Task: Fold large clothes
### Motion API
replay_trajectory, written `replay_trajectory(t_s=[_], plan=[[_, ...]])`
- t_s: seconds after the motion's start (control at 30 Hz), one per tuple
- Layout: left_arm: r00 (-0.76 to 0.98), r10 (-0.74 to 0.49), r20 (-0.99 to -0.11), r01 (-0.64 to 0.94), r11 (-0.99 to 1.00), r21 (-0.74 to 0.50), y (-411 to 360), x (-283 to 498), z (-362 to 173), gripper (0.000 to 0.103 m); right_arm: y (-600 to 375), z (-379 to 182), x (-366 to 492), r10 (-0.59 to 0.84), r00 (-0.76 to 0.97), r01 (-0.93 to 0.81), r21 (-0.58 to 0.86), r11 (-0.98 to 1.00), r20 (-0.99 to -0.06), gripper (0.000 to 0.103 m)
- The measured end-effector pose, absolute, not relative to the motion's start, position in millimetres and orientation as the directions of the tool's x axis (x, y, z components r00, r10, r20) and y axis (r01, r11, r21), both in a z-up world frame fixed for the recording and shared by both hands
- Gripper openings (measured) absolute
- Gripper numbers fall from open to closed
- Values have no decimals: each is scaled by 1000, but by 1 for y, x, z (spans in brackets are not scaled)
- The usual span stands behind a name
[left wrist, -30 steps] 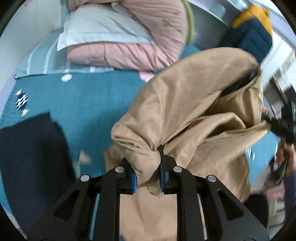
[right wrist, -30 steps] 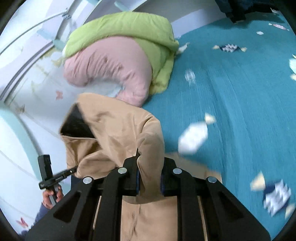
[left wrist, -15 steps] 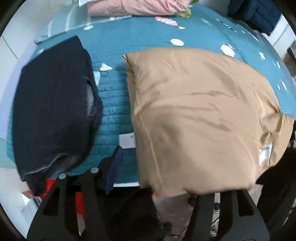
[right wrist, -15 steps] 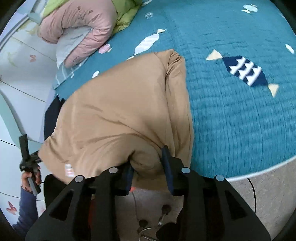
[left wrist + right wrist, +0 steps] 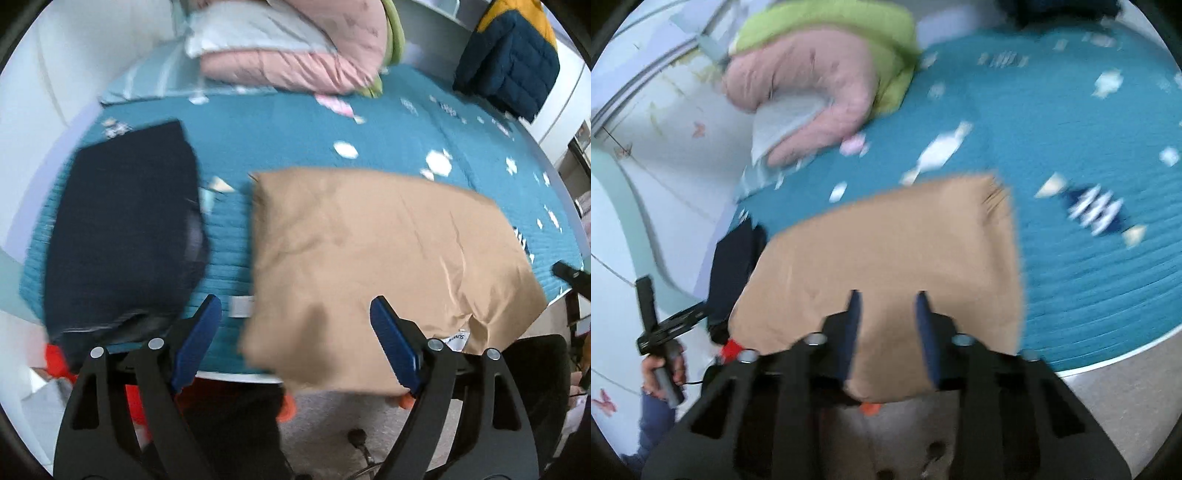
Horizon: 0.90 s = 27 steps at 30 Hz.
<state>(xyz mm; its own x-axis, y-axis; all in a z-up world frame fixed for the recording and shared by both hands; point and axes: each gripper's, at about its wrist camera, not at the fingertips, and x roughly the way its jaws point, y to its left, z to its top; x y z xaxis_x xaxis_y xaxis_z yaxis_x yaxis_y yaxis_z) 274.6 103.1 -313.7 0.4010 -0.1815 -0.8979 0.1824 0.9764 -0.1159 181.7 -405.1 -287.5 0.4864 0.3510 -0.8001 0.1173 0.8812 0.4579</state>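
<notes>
We see the left claw (image 5: 295,332) w/ its blue pads (image 5: 197,341) spread wide, nothing between them; it hangs off the near edge of the bed (image 5: 295,140), above the grey floor (image 5: 325,417). The right claw (image 5: 888,325) is parted too, pads (image 5: 925,332) set apart w/ a moderate gap. The near hem of the tan garment (image 5: 886,258) lies in that gap, but we can't tell if the pads touch the cloth; the view is blurred.

The tan garment (image 5: 384,266) lies folded into a rough rectangle on the teal quilt, at the bed's near edge, its near hem drooping over the edge toward the floor. A small white label (image 5: 456,339) shows at its near-right corner in the left view.

Just beside it, toward the bed's near-left corner, a dark navy garment (image 5: 122,229) lies flat, apart from the tan one w/ a strip of quilt between. Something red-orange (image 5: 55,363) shows below the bed edge under the navy piece.

At the far edge of the bed sit a pink duvet (image 5: 303,55) w/ a pale grey pillow (image 5: 255,33) on it & a green duvet (image 5: 827,26) behind. A navy-and-yellow puffer jacket (image 5: 509,62) sits at the far-right corner.

In the right view, the person's hand (image 5: 663,369) grips the other tool's handle at left.
</notes>
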Motion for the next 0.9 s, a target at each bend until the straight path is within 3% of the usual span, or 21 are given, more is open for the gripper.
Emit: replay_trajectory(t_s=[0.1, 0.13, 0.23, 0.43, 0.63, 0.9], plan=[[264, -106, -959, 149, 987, -68, 86, 290, -366, 83, -403, -340, 201, 241, 341, 205, 322, 924, -909, 8], [242, -90, -966, 142, 988, -56, 83, 291, -378, 83, -411, -356, 204, 185, 303, 247, 265, 932, -935, 0], [200, -129, -971, 139, 985, -102, 80, 293, -404, 90, -437, -377, 209, 167, 296, 325, 264, 908, -941, 0], [283, -211, -936, 110, 976, -187, 99, 290, -381, 90, -420, -343, 215, 140, 356, 282, 249, 927, -924, 6], [366, -243, -898, -122, 945, -305, 157, 293, -379, 90, -368, -293, 249, 269, 492, 138, 379, 915, -828, 6], [307, -345, -887, -182, 893, -411, 172, 290, -410, 90, -294, -312, 334, 281, 439, 73, 345, 936, -853, 6]])
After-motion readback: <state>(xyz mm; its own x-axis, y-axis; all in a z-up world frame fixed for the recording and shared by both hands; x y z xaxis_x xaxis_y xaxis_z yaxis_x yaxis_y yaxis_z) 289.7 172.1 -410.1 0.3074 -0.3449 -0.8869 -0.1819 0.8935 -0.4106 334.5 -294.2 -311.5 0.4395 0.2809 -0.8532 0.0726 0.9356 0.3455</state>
